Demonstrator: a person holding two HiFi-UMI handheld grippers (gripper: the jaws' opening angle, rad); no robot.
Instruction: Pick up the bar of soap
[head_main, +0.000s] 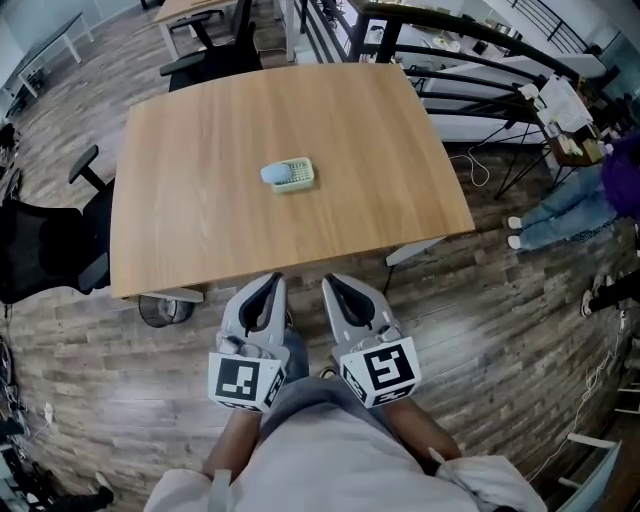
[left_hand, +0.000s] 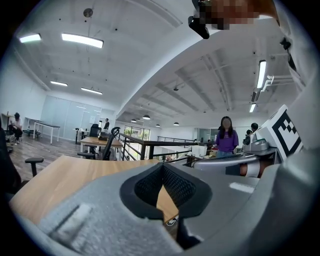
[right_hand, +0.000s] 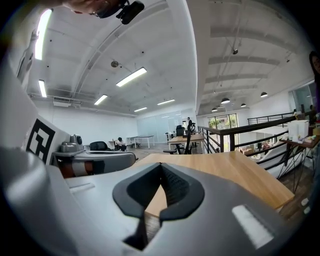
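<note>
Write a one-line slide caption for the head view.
Left claw and right claw, shut, short of the table with the bar of soap.

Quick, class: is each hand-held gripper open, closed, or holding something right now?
Left hand-held gripper: closed, holding nothing.
Right hand-held gripper: closed, holding nothing.

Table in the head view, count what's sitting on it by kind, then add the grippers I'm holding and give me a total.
Light blue bar of soap: 1
Yellow-green dish: 1
Grippers: 2, the left gripper and the right gripper, both with fingers closed on nothing
Total: 4
</note>
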